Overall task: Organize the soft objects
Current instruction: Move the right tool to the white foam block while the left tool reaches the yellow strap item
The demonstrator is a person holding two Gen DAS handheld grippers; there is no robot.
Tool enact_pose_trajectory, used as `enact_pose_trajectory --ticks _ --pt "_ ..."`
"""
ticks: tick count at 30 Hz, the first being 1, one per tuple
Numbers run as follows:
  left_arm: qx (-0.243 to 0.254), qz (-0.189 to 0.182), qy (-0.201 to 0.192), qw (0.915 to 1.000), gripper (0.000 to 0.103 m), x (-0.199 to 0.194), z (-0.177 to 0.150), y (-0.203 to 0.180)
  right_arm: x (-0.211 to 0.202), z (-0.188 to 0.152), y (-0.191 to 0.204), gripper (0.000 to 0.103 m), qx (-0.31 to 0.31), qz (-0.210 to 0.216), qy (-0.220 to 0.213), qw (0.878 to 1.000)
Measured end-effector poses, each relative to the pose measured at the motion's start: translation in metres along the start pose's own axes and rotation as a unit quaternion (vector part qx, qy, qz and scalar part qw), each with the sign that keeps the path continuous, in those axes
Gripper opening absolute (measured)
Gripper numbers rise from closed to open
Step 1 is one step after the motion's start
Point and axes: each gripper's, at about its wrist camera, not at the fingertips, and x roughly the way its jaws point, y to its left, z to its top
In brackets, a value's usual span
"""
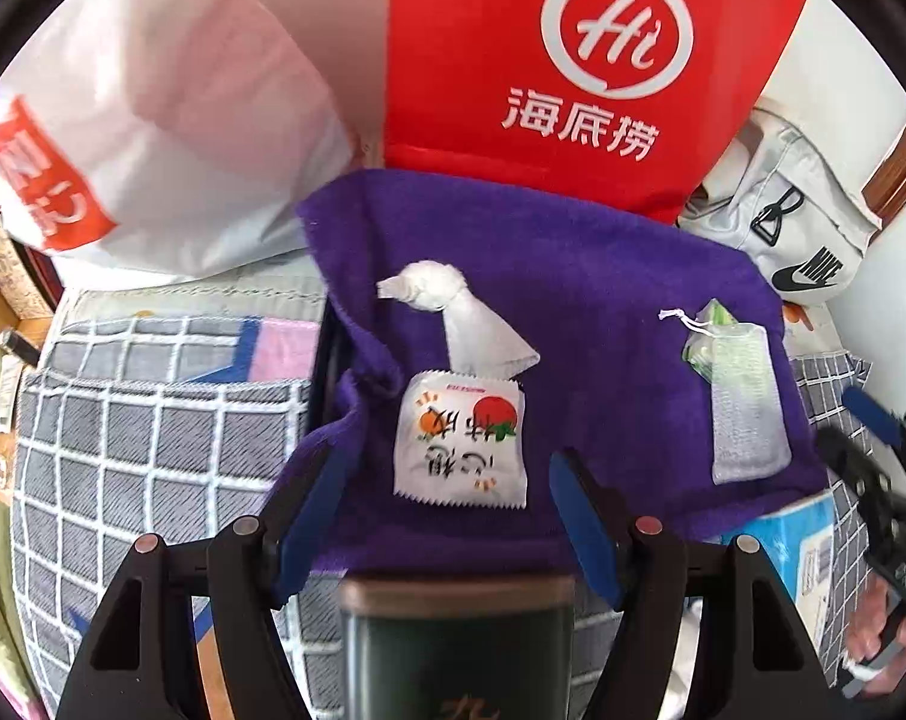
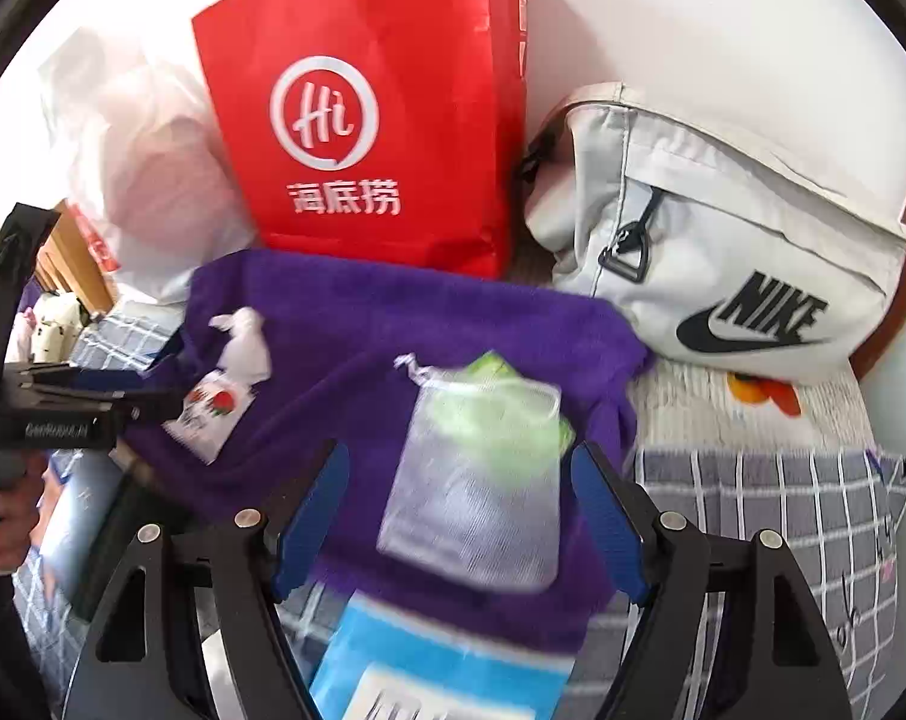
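Observation:
A purple towel [image 1: 573, 276] lies spread on the bed; it also shows in the right wrist view [image 2: 345, 324]. On it lie a knotted white cloth pouch [image 1: 453, 312], a white snack packet with fruit print [image 1: 459, 438] and a sheer drawstring pouch with green contents [image 1: 735, 390]. My left gripper [image 1: 447, 522] is open, its blue fingers either side of the snack packet's near edge. My right gripper [image 2: 459, 522] is open around the sheer pouch [image 2: 483, 480]. The white pouch [image 2: 243, 342] and snack packet [image 2: 210, 411] sit at the left there.
A red paper bag [image 1: 585, 60] and a white plastic bag [image 1: 153, 120] stand behind the towel. A grey Nike bag [image 2: 723, 252] lies at the right. A blue box [image 2: 441, 666] and a dark tin [image 1: 459, 648] sit at the near edge. A checked blanket [image 1: 141, 450] covers the bed.

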Motion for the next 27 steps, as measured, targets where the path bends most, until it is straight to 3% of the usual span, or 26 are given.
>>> enact_pose_trajectory --ticks 5,9,20,23,27 --pt "-0.011 -0.006 -0.004 0.9999 0.069 -0.019 -0.015 0.008 -0.038 -0.029 0.016 0.084 0.007 0.044 -0.010 0.999" --pt "-0.011 -0.010 -0.009 0.9998 0.069 -0.039 -0.034 0.013 -0.059 -0.047 0.039 0.094 -0.025 0.047 -0.019 0.998" --pt "-0.007 -0.027 -0.022 0.9994 0.070 -0.072 -0.084 0.020 -0.075 -0.102 0.096 0.095 -0.073 0.076 0.002 0.994" --pt "-0.015 -0.034 -0.021 0.9991 0.070 -0.077 -0.095 0.025 -0.073 -0.110 0.110 0.095 -0.094 0.068 0.007 0.993" --pt "-0.014 -0.035 -0.018 0.9992 0.070 -0.080 -0.109 0.029 -0.061 -0.120 0.124 0.095 -0.134 0.017 0.016 0.991"
